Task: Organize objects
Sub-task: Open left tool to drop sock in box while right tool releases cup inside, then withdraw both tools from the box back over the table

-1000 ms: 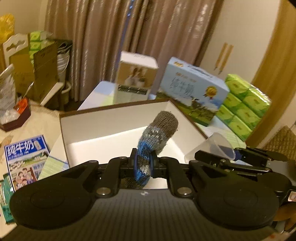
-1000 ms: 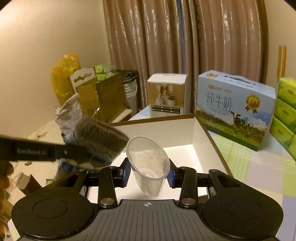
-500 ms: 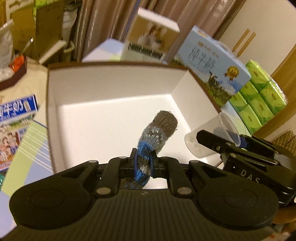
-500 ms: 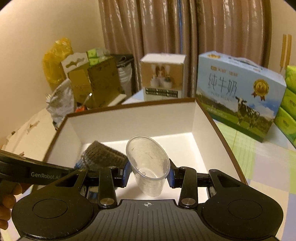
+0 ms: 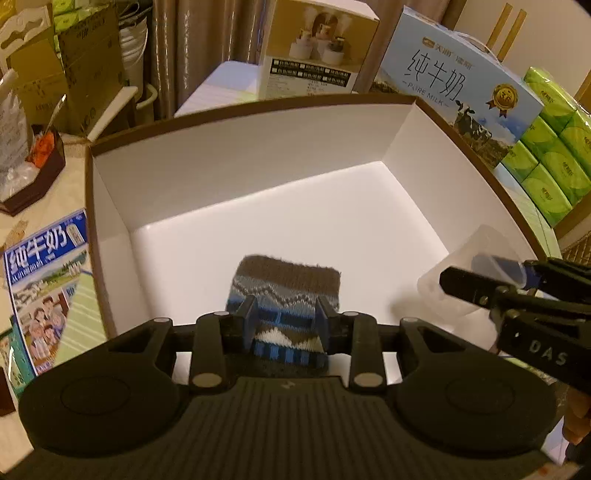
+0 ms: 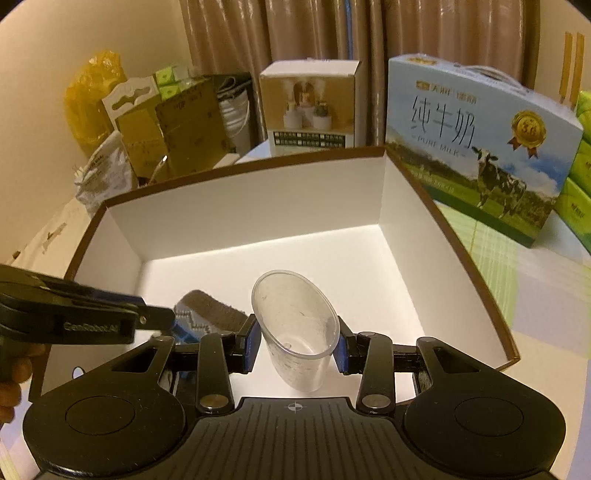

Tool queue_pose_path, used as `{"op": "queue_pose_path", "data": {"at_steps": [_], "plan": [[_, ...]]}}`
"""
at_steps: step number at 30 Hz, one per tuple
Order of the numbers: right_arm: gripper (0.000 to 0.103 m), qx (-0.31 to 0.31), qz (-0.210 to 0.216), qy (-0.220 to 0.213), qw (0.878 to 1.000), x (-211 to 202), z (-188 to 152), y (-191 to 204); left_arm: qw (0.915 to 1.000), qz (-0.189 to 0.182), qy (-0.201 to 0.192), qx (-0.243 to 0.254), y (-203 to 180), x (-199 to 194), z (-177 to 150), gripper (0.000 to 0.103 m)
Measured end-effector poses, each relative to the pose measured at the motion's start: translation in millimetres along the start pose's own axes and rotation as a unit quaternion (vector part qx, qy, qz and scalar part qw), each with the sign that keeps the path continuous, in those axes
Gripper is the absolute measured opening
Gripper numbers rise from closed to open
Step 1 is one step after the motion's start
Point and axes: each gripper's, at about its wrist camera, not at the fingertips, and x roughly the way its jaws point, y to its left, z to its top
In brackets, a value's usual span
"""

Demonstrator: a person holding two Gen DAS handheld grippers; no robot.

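Left gripper (image 5: 284, 325) just parted around grey-blue patterned knitted sock (image 5: 284, 295) in white cardboard box (image 5: 240, 166); right gripper (image 6: 295, 349) clamping clear plastic cup (image 6: 295, 332). Lift straight clear, avoiding snagging knit.

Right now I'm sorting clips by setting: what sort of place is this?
Most likely a lived-in home room used partly for storage: floor-length curtains, a pure-milk gift carton and stacked green tissue packs crowd a table around the open white box.
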Motion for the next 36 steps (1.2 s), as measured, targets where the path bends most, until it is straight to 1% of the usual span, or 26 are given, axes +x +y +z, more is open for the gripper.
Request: {"op": "queue_pose_path", "data": {"at_steps": [3, 5, 6, 8, 9, 10, 11, 12, 14, 15, 16, 18, 21, 25, 32, 36], "plan": [[0.037, 0.002, -0.001, 0.008, 1.0, 6.2, 0.9, 0.3, 0.9999, 0.008, -0.005, 0.01, 1.0, -2.6, 2.3, 0.036], [0.037, 0.001, 0.0, 0.013, 1.0, 9.6, 1.7, 0.9, 0.9999, 0.008, -0.004, 0.012, 2.5, -3.0, 2.6, 0.037], [0.037, 0.002, -0.001, 0.012, 1.0, 10.7, 2.3, 1.1, 0.9999, 0.008, -0.003, 0.013, 3.2, -3.0, 2.5, 0.037], [0.038, 0.007, -0.007, -0.002, 1.0, 10.2, 3.2, 1.1, 0.9998, 0.011, -0.002, 0.015, 3.9, -1.6, 2.6, 0.04], [0.049, 0.009, -0.01, -0.01, 1.0, 8.7, 3.4, 1.0, 0.9998, 0.014, -0.002, 0.015, 3.9, -1.1, 2.7, 0.044], [0.072, 0.013, -0.017, -0.021, 1.0, 6.1, 4.2, 0.6, 0.9998, 0.012, -0.003, 0.017, 4.1, -1.2, 2.6, 0.047], [0.08, 0.016, -0.019, -0.033, 0.999, 2.4, 4.7, 0.5, 0.9998, 0.009, -0.004, 0.018, 4.1, -1.6, 2.6, 0.048], [0.08, 0.015, -0.013, -0.041, 0.999, -1.1, 4.9, -0.1, 0.9998, 0.007, -0.005, 0.019, 4.2, -2.5, 2.3, 0.051], [0.08, 0.009, -0.012, -0.038, 0.999, -4.5, 6.9, 1.2, 0.9997, 0.003, -0.009, 0.024, 2.1, -5.5, 2.2, 0.058], [0.08, 0.003, -0.015, -0.037, 0.999, -6.5, 6.5, 1.5, 0.9995, 0.003, -0.013, 0.028, 0.6, -7.4, 2.2, 0.067], [0.08, -0.002, -0.014, -0.036, 0.999, -8.3, 5.6, 2.7, 0.9994, 0.007, -0.017, 0.031, -1.1, -9.2, 2.2, 0.074], [0.081, -0.007, -0.011, -0.034, 0.999, -13.0, 2.7, 1.8, 0.9988, 0.012, -0.026, 0.039, -3.8, -13.6, 2.2, 0.075], [0.084, -0.004, -0.008, -0.035, 0.999, -20.1, -2.2, -0.7, 0.9987, 0.003, -0.029, 0.04, -5.4, -20.0, 2.4, 0.078], [0.089, 0.001, 0.001, -0.046, 0.999, -34.0, -8.6, -2.6, 0.9985, 0.004, -0.034, 0.044, -6.1, -29.8, -0.7, 0.081], [0.095, 0.014, 0.009, -0.056, 0.998, -57.5, -18.1, -2.5, 0.9986, 0.004, -0.04, 0.034, -6.6, -51.3, -9.4, 0.083], [0.096, 0.022, 0.014, -0.063, 0.998, -73.1, -25.8, -1.8, 0.9984, 0.003, -0.048, 0.03, -8.7, -66.9, -15.2, 0.084]]}}
